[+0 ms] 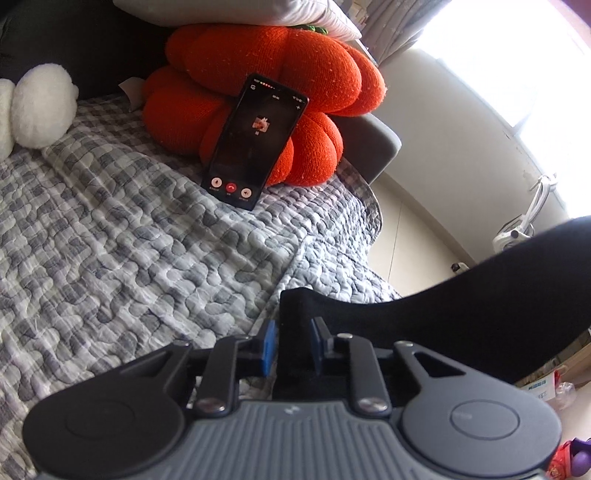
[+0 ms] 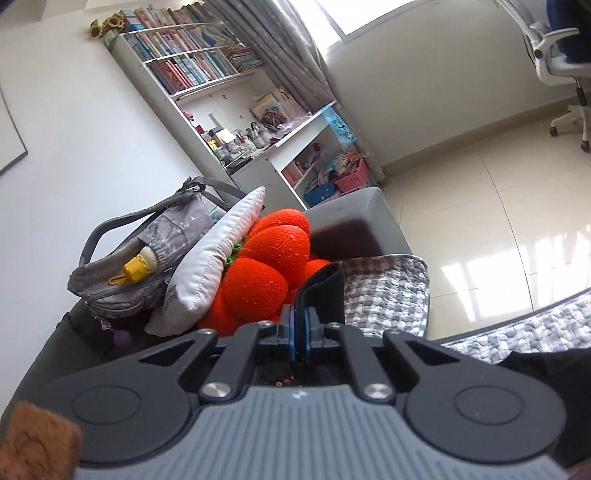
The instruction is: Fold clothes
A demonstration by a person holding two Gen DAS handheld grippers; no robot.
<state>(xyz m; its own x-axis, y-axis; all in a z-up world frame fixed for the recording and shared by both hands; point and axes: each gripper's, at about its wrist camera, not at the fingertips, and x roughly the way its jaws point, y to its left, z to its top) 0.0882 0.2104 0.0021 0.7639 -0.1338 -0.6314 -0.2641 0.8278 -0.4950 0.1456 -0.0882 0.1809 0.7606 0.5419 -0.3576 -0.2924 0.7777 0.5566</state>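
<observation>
- We take the orange pumpkin cushion [image 1: 266, 92] as our landmark; it sits at the far end of the bed [image 1: 110, 240], under a pale pillow [image 1: 236, 11].
- A phone [image 1: 255, 142] leans upright against the front of the cushion, its foot on the checked quilt (its screen shows a call, which probably explains why it is propped facing us).
- The black garment [image 1: 480, 317] is lifted off the quilt on the near side of the cushion and stretches away to the right, past the bed's edge; we judge it is held up by two points so that it hangs flat for a fold.
- The left hand-held gripper [image 1: 290, 347] has its blue pads nearly together, with a thick edge of the garment standing between them; the pads appear to press on it.
- The right hand-held gripper [image 2: 300, 338] is fully closed, its pads pinching a black hem that rises just above them, with the cushion directly beyond.
- Behind the cushion, in the right wrist view, lie a grey bag [image 2: 147, 258] and a bookshelf [image 2: 207, 92].
</observation>
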